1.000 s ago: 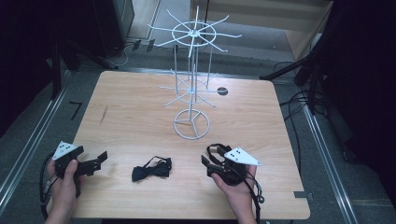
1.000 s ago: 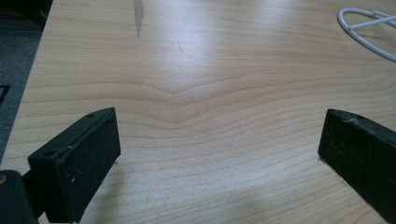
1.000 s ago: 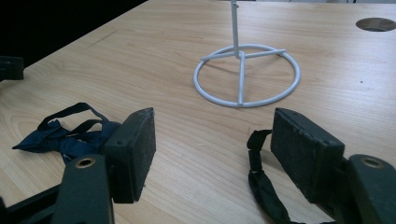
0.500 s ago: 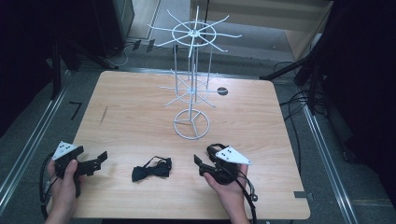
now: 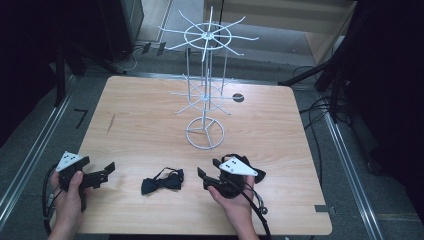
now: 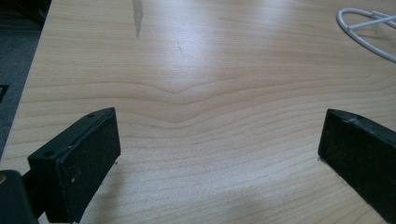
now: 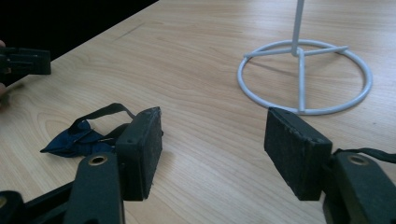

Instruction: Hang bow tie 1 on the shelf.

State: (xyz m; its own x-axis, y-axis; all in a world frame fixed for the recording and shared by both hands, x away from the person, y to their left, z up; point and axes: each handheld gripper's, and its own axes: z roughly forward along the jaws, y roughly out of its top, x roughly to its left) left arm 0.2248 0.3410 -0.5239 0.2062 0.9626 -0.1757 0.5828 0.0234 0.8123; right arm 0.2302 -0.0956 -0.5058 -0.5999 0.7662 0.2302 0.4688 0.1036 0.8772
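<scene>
While both grippers rest low near the table's [image 5: 150,125] near edge, neither holds anything. The left gripper [image 5: 102,172], in the person's left hand [image 5: 70,192] at the near left corner, has its jaws spread wide; in its own view [image 6: 219,154] bare wood fills the gap between the pads, and a curve of the rack's white base ring [image 6: 366,30] shows far ahead, beyond the right jaw.

The right gripper [image 5: 206,179], held by the right hand [image 5: 232,200] toward the near middle of the table, also has its jaws parted, at a moderate width with empty wood between them in its own view [image 7: 212,149]. A grey plate [image 5: 239,166] sits on top of it, and its cable [image 5: 257,205] trails back past the wrist.

The bow tie [image 5: 162,181], dark with a thin strap looped behind it, lies flat on the table between the two grippers, just beside the right one's fingertips and apart from them. In the right gripper view the bow tie [image 7: 77,135] lies just outside the left jaw, partly hidden behind it, not within the gap.

The wire rack [image 5: 205,90] stands upright well ahead of the right gripper's fingers. Its base ring [image 7: 303,77] lies ahead and slightly right of the gap in that gripper's view. A small dark disc [image 5: 238,98] sits on the table beyond the rack.
</scene>
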